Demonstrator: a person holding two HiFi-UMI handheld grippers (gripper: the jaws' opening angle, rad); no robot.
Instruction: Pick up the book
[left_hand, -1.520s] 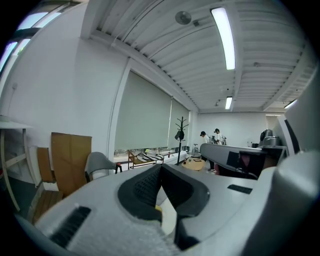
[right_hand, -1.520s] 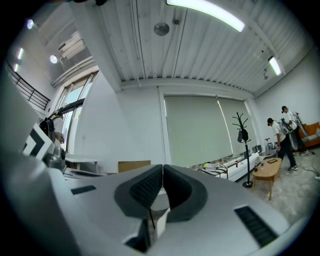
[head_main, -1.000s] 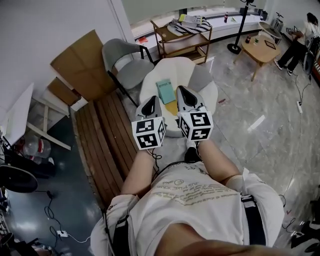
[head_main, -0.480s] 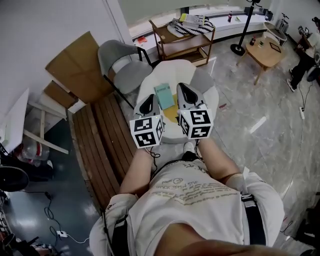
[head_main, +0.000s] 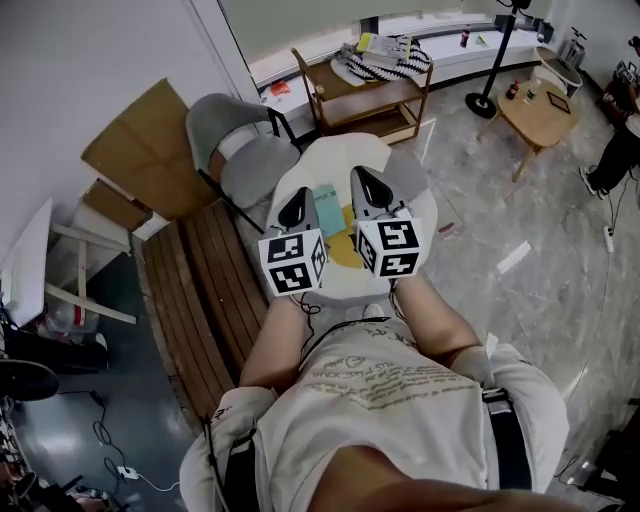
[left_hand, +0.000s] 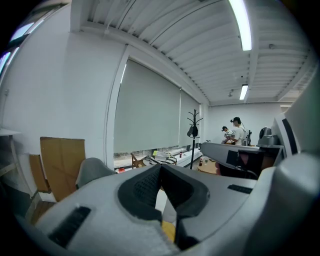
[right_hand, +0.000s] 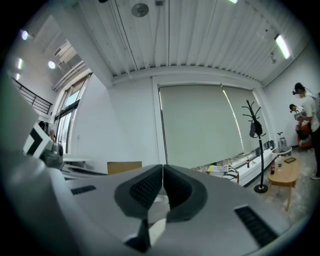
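Book (head_main: 327, 196), teal and flat, lies near the middle of the round white desk (head_main: 340, 150), with a yellow sheet (head_main: 345, 248) just beside it toward the near edge. Both claws hang side by side over that near edge, the left claw (head_main: 299, 198) and the right claw (head_main: 360, 178) flanking the book without touching it. This looks like an approach, with no grasp begun. Only the head view shows the book. The two gripper views look level across the room at a blind and a coat stand (right_hand: 255, 150). They do show each claw's jaws pressed together with nothing between them. Either claw would have to open before taking the book.
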